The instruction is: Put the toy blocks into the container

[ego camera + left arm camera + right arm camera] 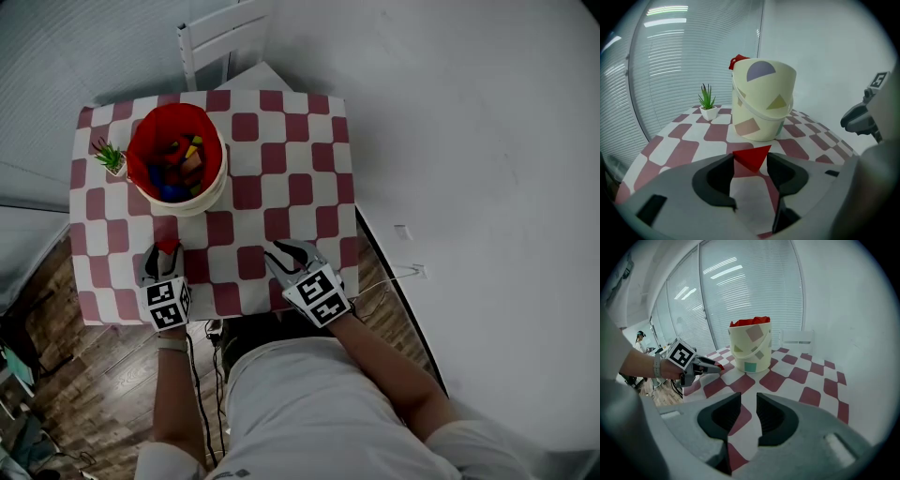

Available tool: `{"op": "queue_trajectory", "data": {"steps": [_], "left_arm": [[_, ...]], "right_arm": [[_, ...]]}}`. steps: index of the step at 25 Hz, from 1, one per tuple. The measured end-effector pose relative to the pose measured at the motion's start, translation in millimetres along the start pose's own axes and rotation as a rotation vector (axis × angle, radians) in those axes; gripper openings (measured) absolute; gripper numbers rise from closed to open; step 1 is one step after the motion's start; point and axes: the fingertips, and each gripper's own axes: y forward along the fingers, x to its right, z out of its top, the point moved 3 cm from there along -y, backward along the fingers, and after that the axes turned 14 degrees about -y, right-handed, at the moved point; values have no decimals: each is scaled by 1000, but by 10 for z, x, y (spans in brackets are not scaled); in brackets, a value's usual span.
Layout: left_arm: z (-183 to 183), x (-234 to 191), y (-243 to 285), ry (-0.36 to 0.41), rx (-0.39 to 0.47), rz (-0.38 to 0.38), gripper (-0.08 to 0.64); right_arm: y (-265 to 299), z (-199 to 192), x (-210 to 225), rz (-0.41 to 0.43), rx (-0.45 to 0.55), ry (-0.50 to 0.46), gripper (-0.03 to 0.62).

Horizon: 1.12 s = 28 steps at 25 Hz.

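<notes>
A cream bucket [217, 180] with a red lining stands at the back left of the checkered table [291, 150] and holds several coloured blocks [178, 164]. It also shows in the left gripper view [761, 101] and the right gripper view [751, 352]. My left gripper [167, 251] is near the table's front edge, shut on a red triangular block [751, 158] held just in front of the bucket. My right gripper [289, 253] hovers over the front middle of the table, its jaws [748, 401] a narrow gap apart with nothing between them.
A small potted plant [111, 157] stands left of the bucket, close to the table's left edge. A white chair [220, 37] is behind the table. Wood floor lies to the left, grey floor to the right.
</notes>
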Motion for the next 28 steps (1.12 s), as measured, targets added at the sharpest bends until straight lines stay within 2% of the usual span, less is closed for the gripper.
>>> {"op": "queue_trajectory", "data": {"steps": [4, 23, 28], "left_arm": [[142, 79, -133, 14, 30, -2, 216], [1037, 646, -787, 92, 196, -4, 216], [1252, 776, -853, 129, 217, -13, 216]], "right_arm": [[-28, 59, 20, 7, 10, 1, 89], [-80, 626, 221, 39, 193, -4, 89], [-121, 705, 314, 32, 219, -1, 89]]}}
